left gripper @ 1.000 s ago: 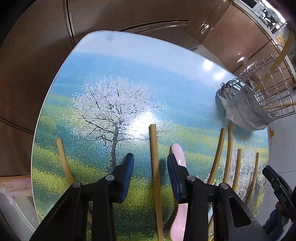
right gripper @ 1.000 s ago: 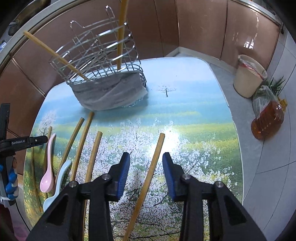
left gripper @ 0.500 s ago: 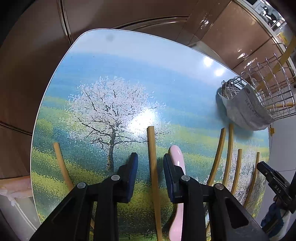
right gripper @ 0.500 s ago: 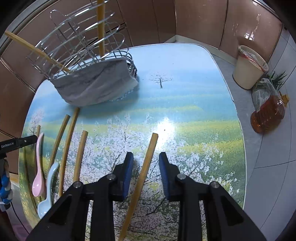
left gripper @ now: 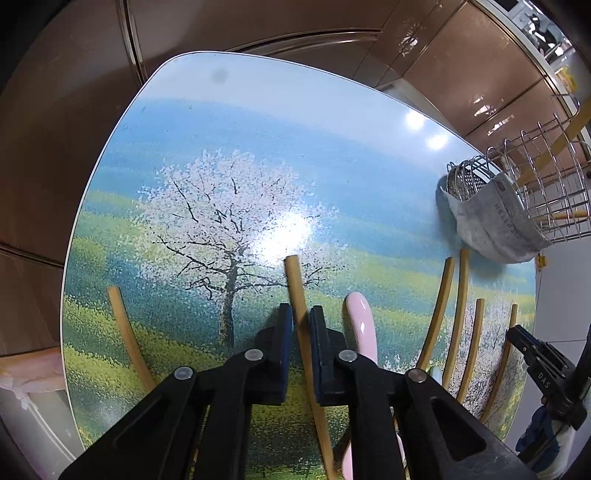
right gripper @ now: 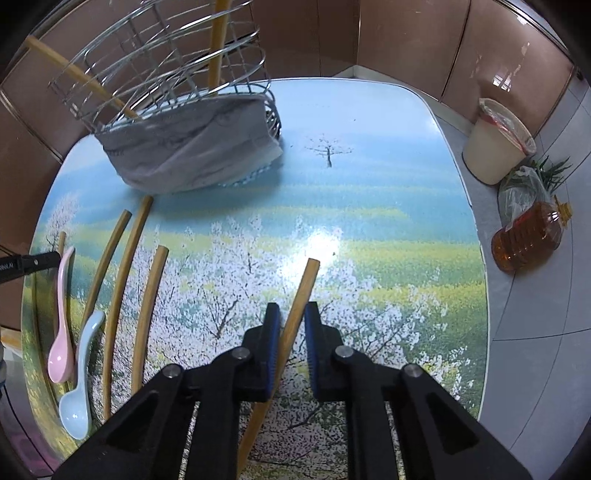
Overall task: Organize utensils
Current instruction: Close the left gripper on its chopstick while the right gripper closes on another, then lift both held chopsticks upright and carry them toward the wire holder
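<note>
My left gripper is shut on a wooden chopstick lying on the picture-printed table. My right gripper is closed around another wooden chopstick, its pads touching or nearly touching it. A pink spoon lies just right of the left gripper; it also shows in the right wrist view beside a light blue spoon. Several more chopsticks lie between the grippers. A wire utensil rack wrapped with a grey cloth holds two chopsticks.
One lone chopstick lies at the table's left edge. Off the table's right side stand a beige bin, a plastic bag and an oil bottle. Brown cabinets surround the table.
Both grippers have closed steadily from wide open onto the chopsticks lying between their jaws, and both have moved slightly forward and lower.
</note>
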Tool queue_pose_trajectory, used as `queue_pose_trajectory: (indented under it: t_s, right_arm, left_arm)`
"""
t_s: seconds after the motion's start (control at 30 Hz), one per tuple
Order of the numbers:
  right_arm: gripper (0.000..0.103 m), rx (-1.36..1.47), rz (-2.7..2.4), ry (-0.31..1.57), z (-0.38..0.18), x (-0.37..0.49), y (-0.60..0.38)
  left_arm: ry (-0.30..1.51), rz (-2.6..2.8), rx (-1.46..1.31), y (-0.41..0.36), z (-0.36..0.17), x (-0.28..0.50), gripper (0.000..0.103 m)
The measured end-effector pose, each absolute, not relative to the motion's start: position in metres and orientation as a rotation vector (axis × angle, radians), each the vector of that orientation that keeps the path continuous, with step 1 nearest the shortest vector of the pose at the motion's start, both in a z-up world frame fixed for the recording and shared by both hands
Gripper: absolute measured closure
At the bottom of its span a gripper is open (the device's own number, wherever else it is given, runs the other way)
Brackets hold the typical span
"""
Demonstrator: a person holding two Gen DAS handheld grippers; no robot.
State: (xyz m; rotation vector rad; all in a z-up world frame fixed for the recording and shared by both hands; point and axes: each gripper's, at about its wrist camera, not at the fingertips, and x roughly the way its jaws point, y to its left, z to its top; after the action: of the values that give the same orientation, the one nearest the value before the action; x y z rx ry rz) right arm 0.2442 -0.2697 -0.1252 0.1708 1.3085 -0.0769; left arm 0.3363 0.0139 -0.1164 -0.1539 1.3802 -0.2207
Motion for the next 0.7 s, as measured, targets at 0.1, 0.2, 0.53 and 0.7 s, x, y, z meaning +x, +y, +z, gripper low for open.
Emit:
queue_pose_trajectory:
  t_s: [0.1,0.2,0.53,0.7]
  right_arm:
    - [0.093,0.166,-0.077,1.311,-0.123,0.241,-0.265]
    - [0.093,0.166,-0.074,1.31,-0.121,0.238,-0.261]
    - [0.096,0.204,-0.043,1.254,-0.11,0.213,-0.265]
    - [0.096,0.218,-0.012,1.18,-0.089,0.191,-0.261]
  left_arm:
    - [1.38,-0.224,-0.166,0.018,-0.117,0.336,0.096]
    - [1.379,-0.219,-0.167,0.02,-0.117,0.335,0.097]
    - [1.349,-0.236,-0.186,0.021,-0.113,0.316,0.097]
    - [1.309,-0.239,-0.189,0.023,-0.099,0.302,0.097]
